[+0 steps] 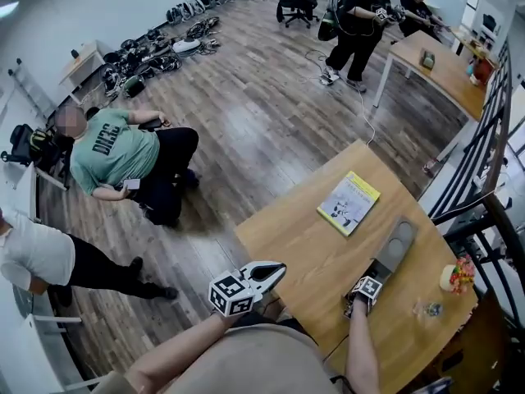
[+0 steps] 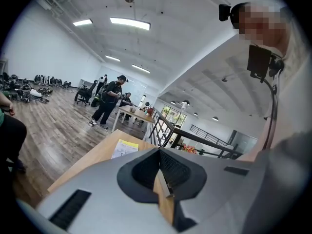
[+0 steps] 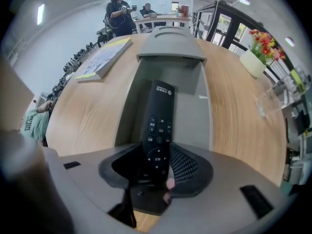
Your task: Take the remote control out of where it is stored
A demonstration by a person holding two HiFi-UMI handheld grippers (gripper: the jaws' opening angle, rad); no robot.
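Note:
A black remote control lies lengthwise in a long grey holder on the wooden table. My right gripper points down onto the remote's near end, its pads against the remote's two sides, shut on it. In the head view the right gripper sits at the near end of the holder, and the remote is hard to make out there. My left gripper hangs off the table's near left edge, away from the holder. Its jaw tips meet with nothing between them in the left gripper view.
A yellow-green book lies left of the holder. A small flower pot and a clear glass stand to its right. A black railing runs past the table's right side. A person sits on the floor at left.

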